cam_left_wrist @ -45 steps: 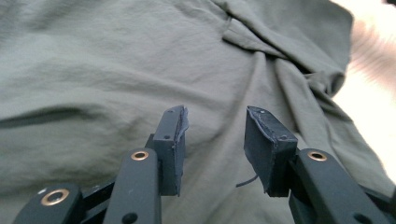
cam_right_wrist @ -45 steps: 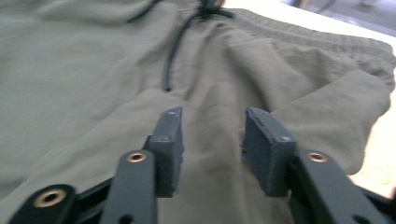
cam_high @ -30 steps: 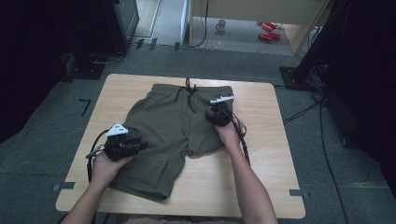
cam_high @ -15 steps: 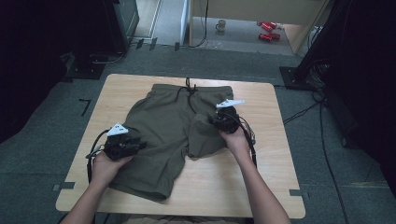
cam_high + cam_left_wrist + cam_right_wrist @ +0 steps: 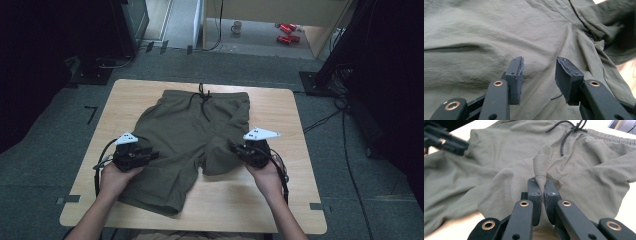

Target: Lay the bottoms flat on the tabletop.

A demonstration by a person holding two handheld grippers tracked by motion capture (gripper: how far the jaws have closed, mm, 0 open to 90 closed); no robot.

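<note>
My right tool [image 5: 542, 192] pinches the shorts' [image 5: 190, 135] near-right leg hem; my left tool [image 5: 539, 75], jaws spread, hovers over the left leg.

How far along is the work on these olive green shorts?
Early. The olive green fabric shorts lie spread on the light wooden table, waistband at the far side, nothing folded over yet. In hand: the right gripper is shut on a pinch of the shorter leg's fabric; the left gripper is open over the other leg. Left: probably gripping that leg and folding.
</note>
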